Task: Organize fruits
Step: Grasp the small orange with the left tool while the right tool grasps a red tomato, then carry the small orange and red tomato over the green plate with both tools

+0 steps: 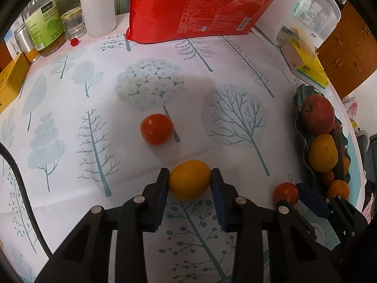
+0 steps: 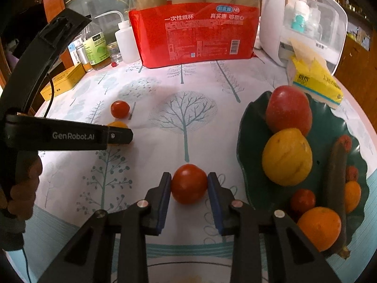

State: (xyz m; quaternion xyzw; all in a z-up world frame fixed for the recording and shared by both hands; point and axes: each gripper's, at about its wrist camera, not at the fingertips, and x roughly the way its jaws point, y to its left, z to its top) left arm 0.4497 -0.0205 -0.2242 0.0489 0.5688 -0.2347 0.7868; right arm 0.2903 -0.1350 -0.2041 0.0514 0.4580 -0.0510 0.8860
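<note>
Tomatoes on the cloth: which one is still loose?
The far tomato beside the printed tree trunk; the near tomato sits clamped between the right gripper's fingers.

Left gripper (image 1: 190,179) jaws pressed on both sides of small orange fruit (image 1: 190,180) on the bench (image 1: 70,122). Red tomato (image 1: 156,129) lies just beyond, apart. Fruit-filled dark plate (image 1: 297,99) at bench's right edge.

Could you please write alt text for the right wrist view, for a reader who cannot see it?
The right gripper clamps a small red tomato on a tree-patterned tablecloth. Right of it, a dark green plate holds an apple and citrus; left, the left gripper covers an orange fruit.
</note>
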